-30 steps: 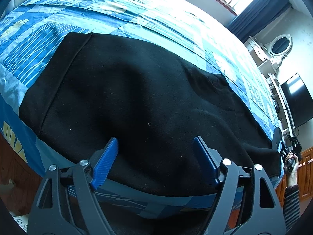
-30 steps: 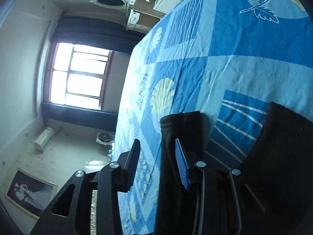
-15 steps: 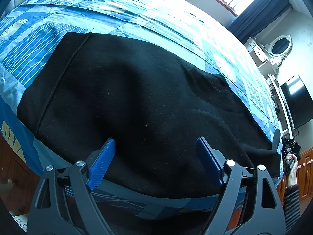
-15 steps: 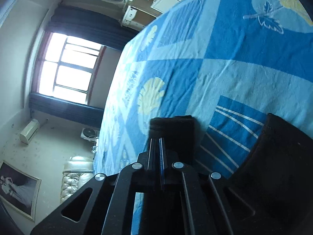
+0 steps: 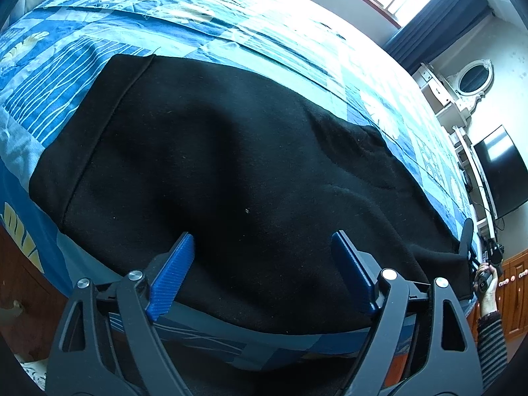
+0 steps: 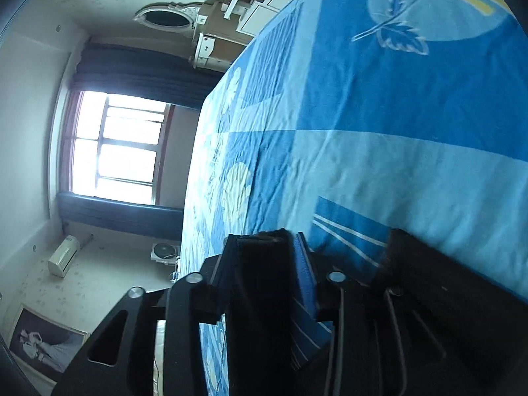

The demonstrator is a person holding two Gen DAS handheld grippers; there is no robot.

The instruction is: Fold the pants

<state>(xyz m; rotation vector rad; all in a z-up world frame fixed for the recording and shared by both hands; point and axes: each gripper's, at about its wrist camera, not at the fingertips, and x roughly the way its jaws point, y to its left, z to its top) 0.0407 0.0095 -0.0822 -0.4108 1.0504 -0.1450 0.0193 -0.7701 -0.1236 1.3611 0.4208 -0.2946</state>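
Black pants (image 5: 231, 171) lie spread across a blue patterned bedspread (image 5: 231, 26), reaching the bed's near edge. My left gripper (image 5: 260, 274) is open, its blue pads just above the pants' near edge, holding nothing. My right gripper (image 6: 267, 257) is shut on a thick fold of the black pants (image 6: 264, 290), held a little above the bedspread (image 6: 396, 115). More black cloth (image 6: 445, 290) lies at the lower right of the right wrist view. The right gripper also shows far right in the left wrist view (image 5: 468, 247), at the pants' end.
A window with dark curtains (image 5: 429, 26), a white dresser with an oval mirror (image 5: 462, 82) and a wall television (image 5: 501, 171) stand beyond the bed. Wooden bed frame (image 5: 19, 280) shows below the bed edge.
My right gripper closed on the pants' end and has lifted it slightly. My left gripper drew back a little toward the bed's near edge, still open.
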